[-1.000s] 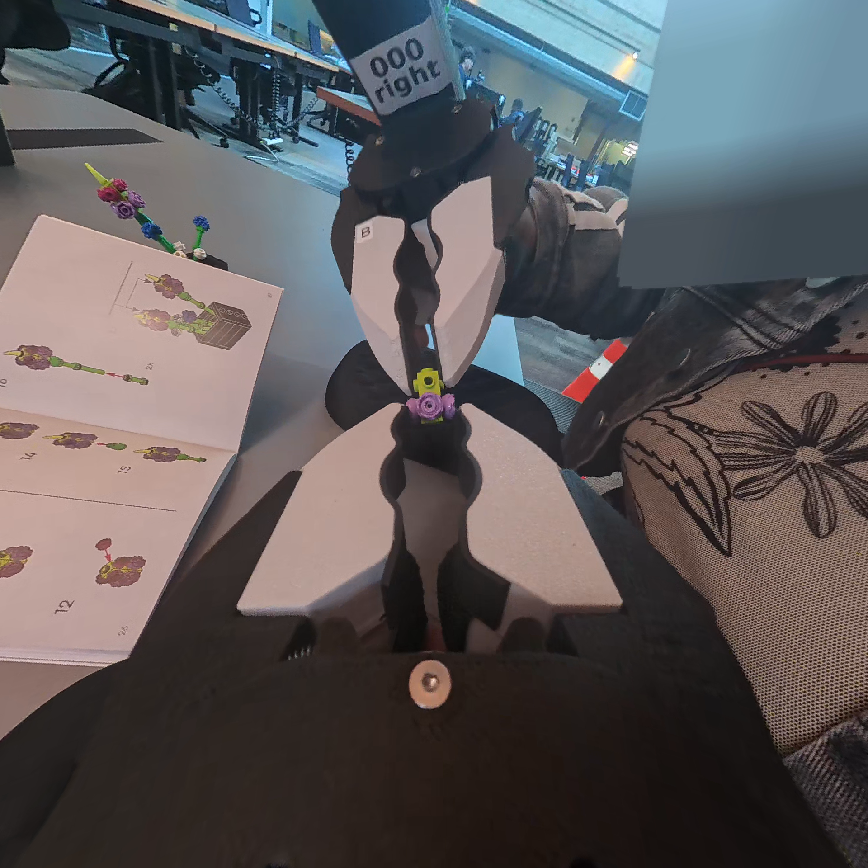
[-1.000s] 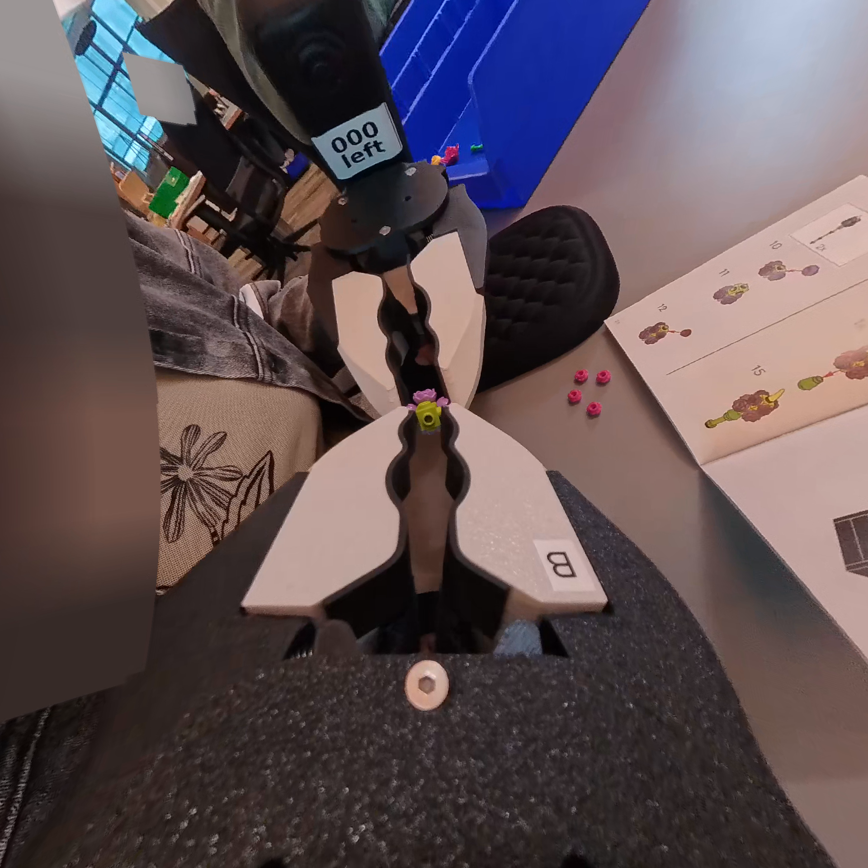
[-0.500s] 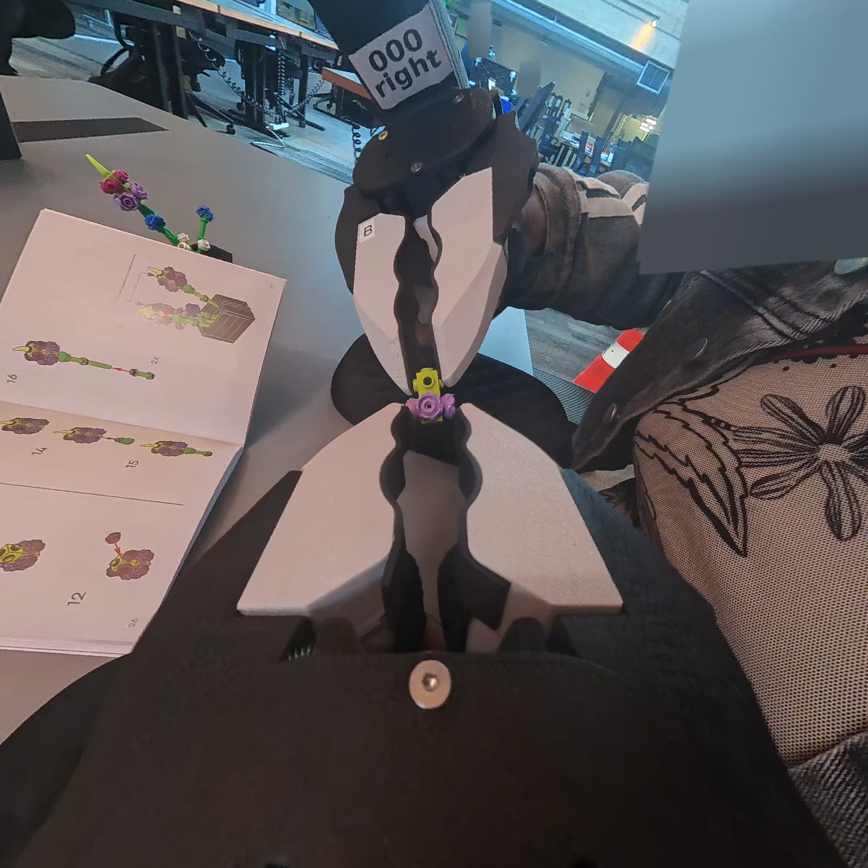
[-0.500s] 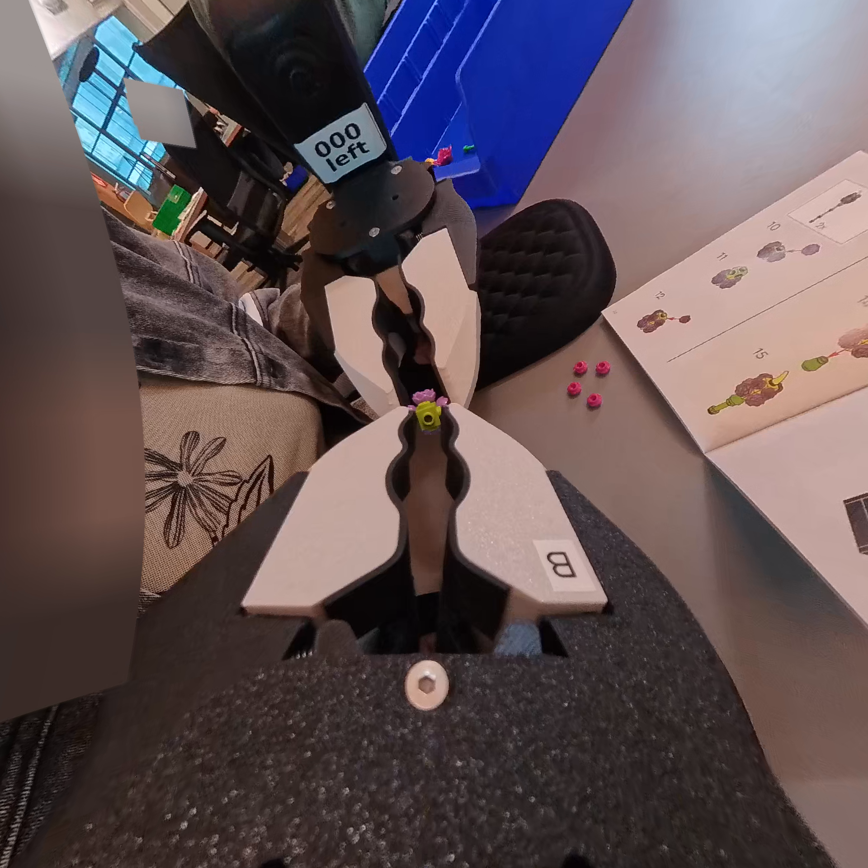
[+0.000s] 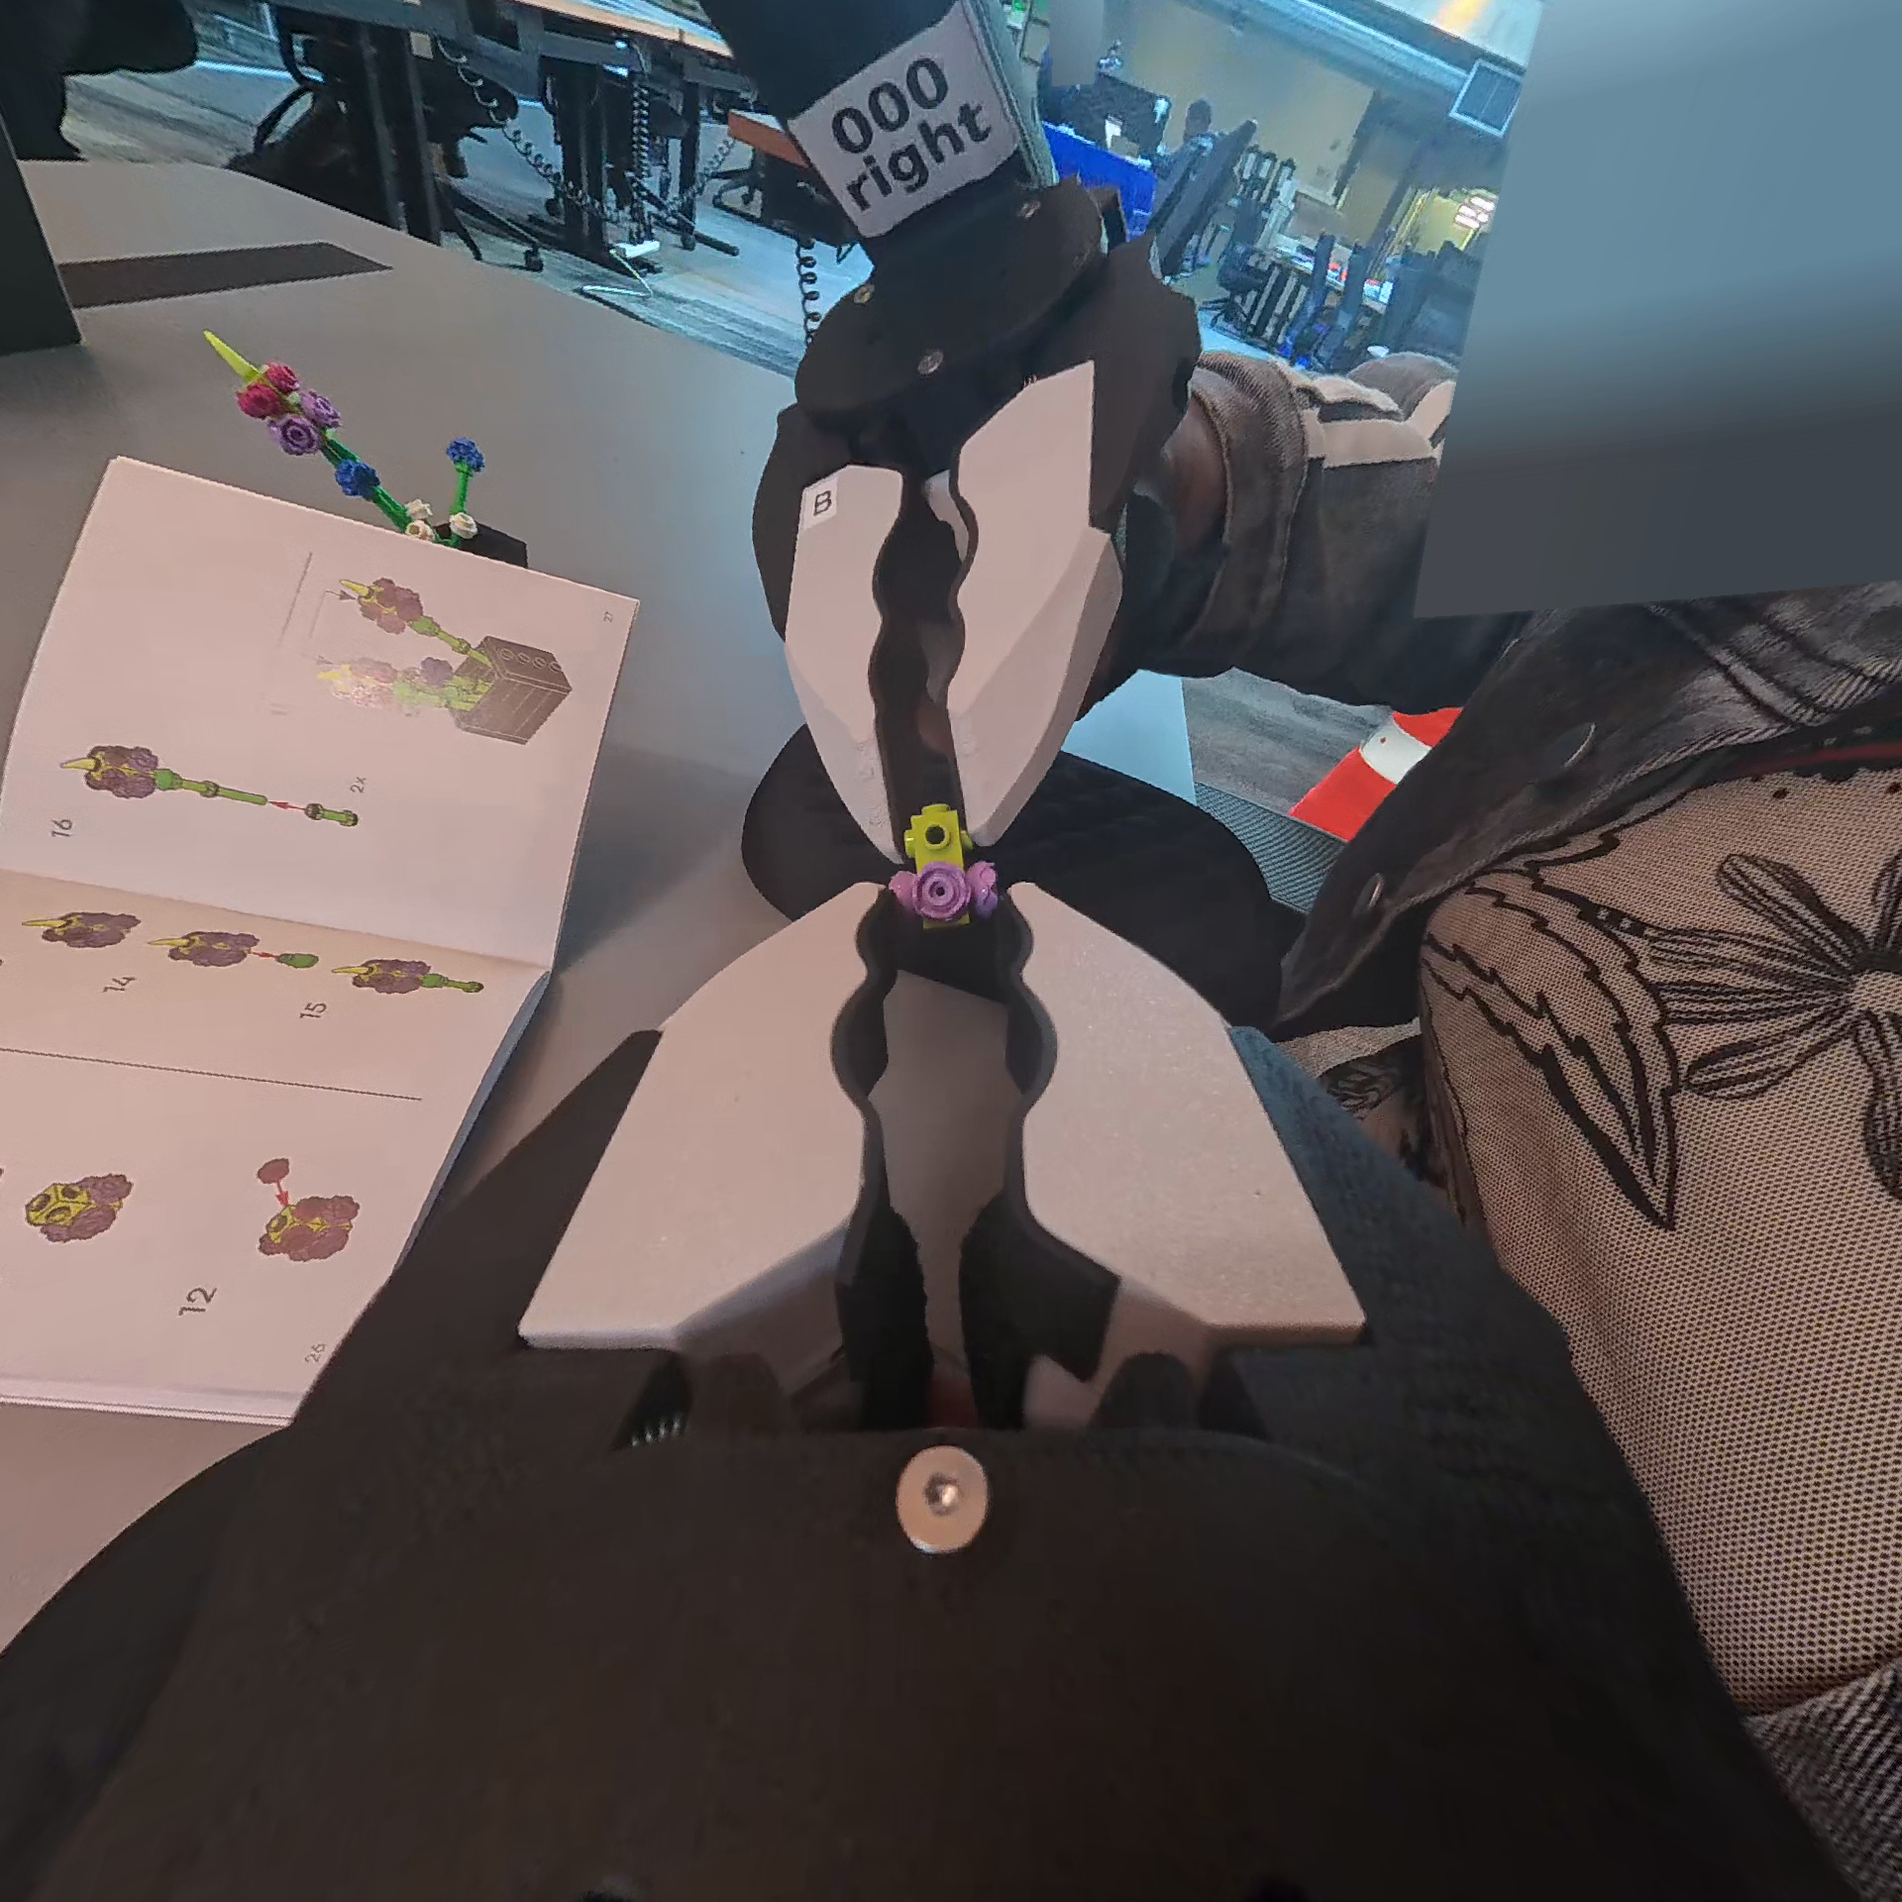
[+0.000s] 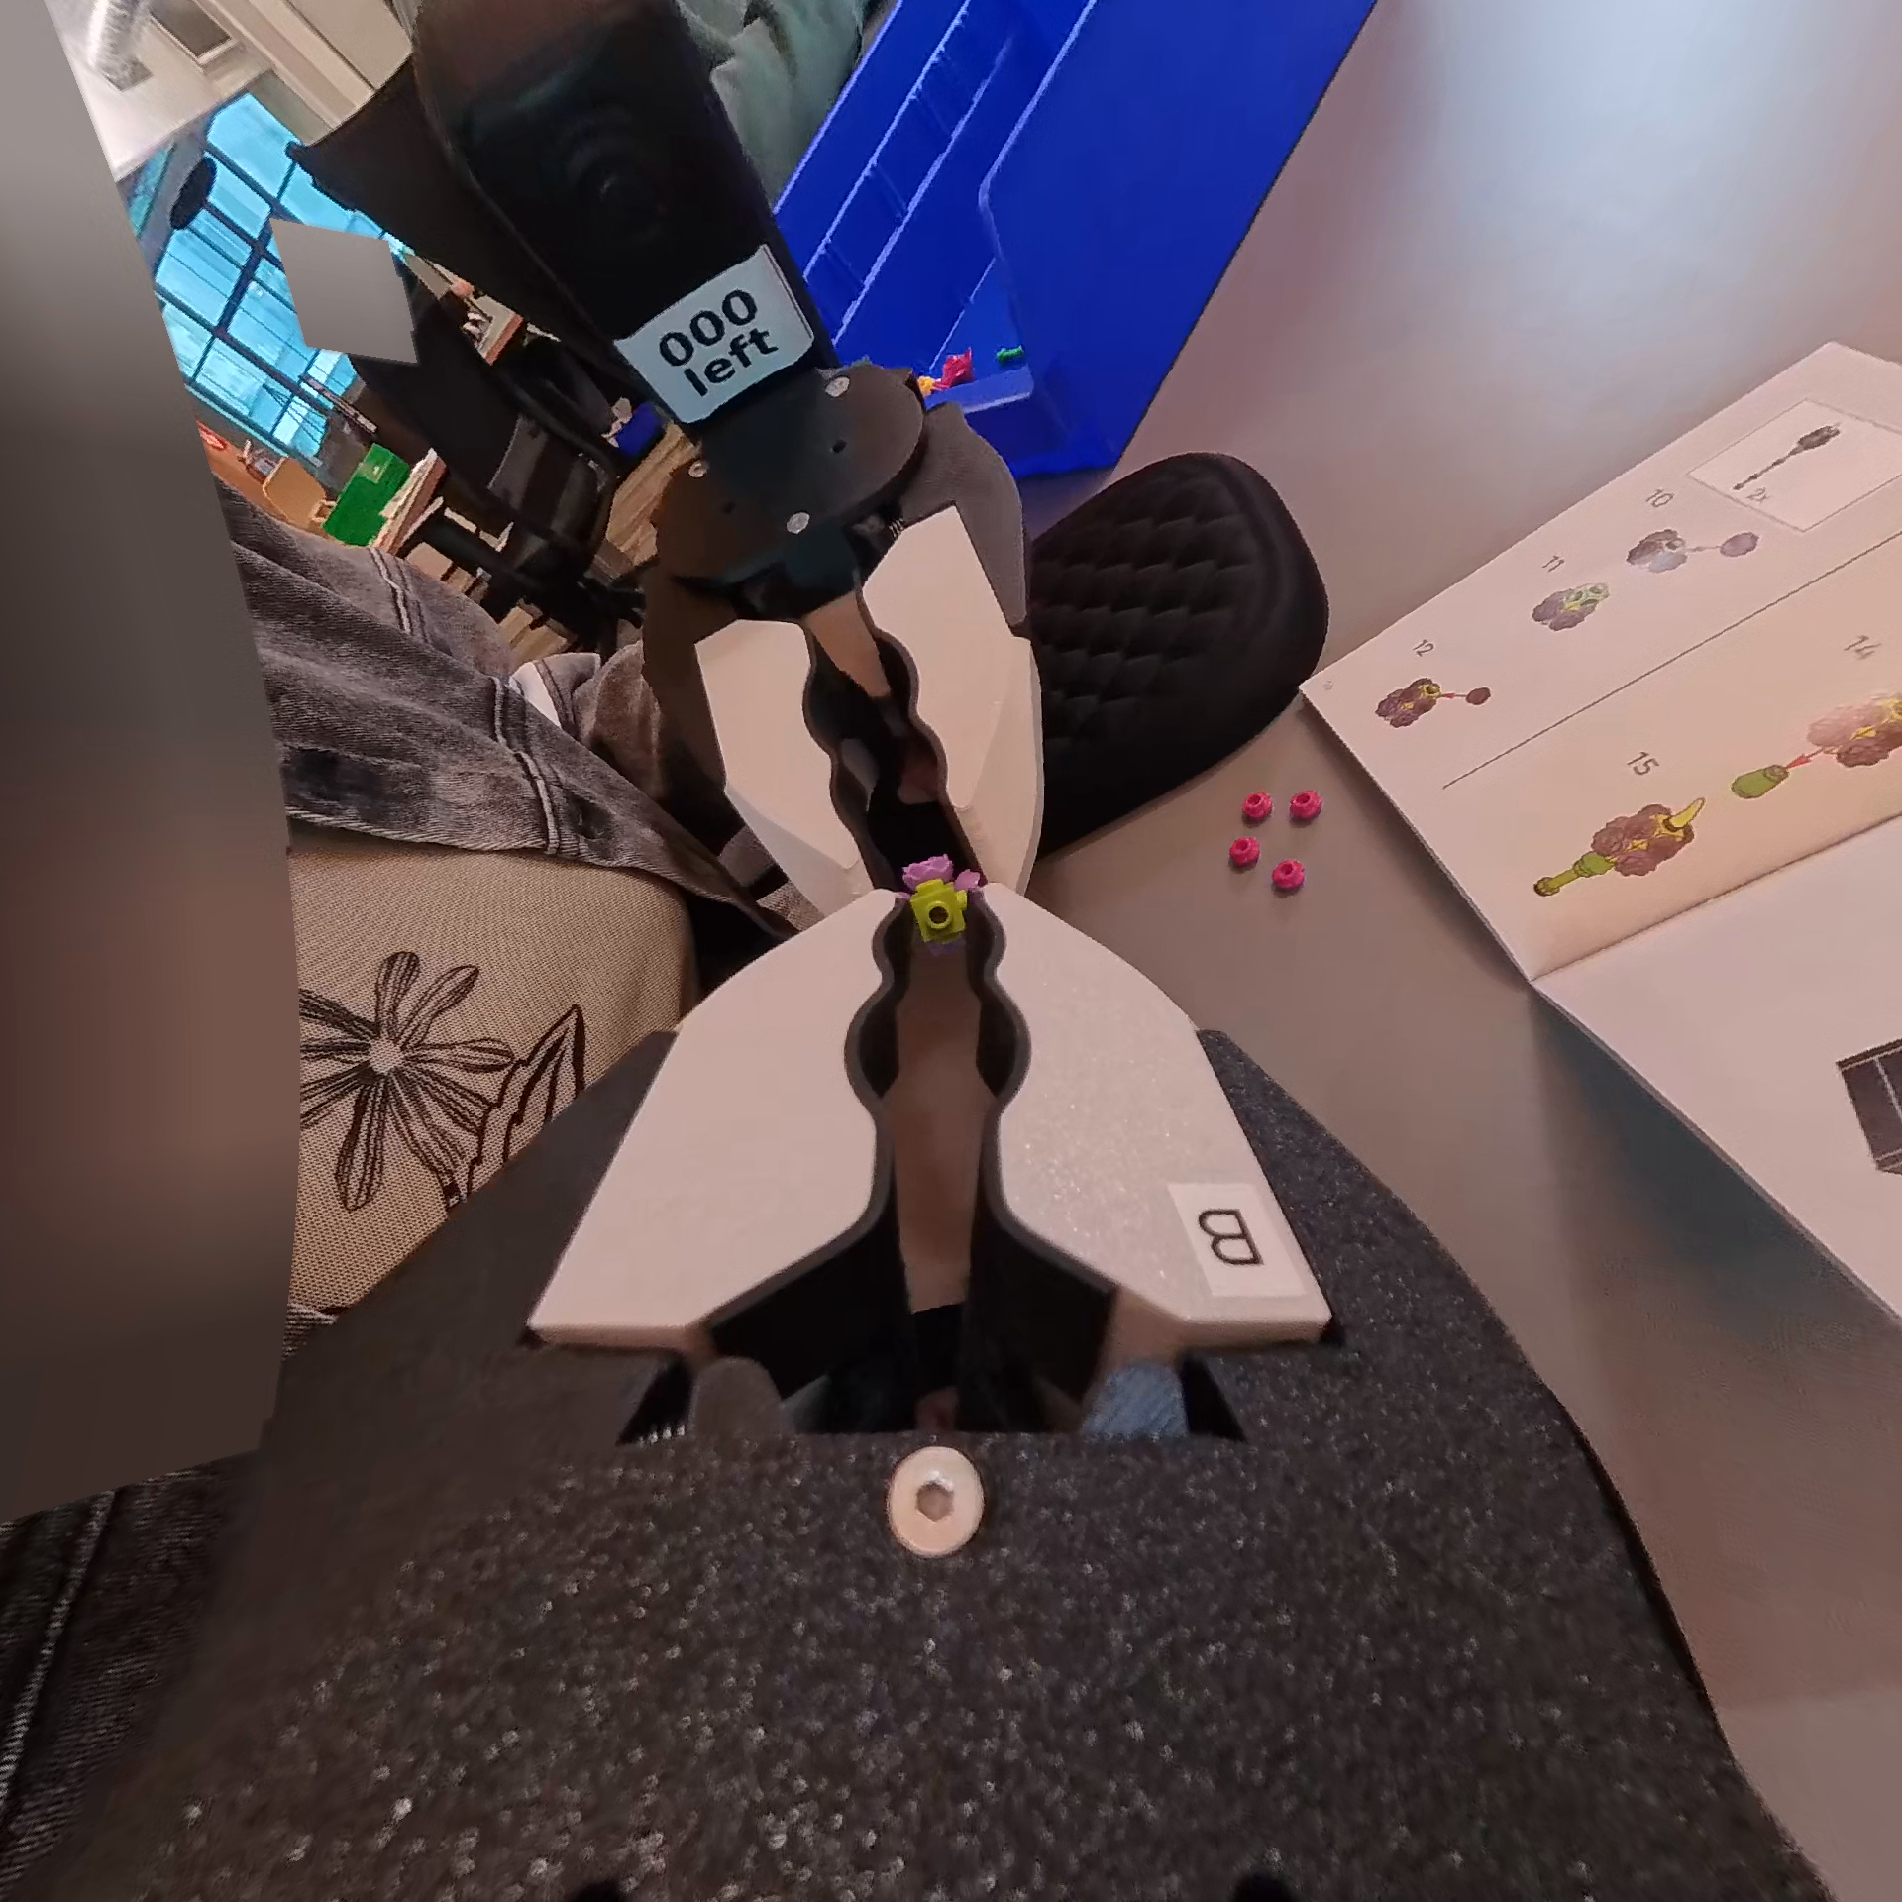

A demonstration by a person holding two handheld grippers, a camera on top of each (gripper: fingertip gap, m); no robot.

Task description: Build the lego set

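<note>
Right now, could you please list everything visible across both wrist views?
Flower cluster: one, lime core with purple blossoms, pinched between both gripper tips.
Magenta studs: four, loose on the table beside the booklet.
Instruction booklet: one, white, lying open on the table.
Finished flower stems: one group, pink, purple and blue blooms, behind the booklet.
Blue bin: one, far end of the table.
Table: one, grey.
Left hand-held gripper: shut on the cluster.
Right hand-held gripper: shut on the cluster.
</note>
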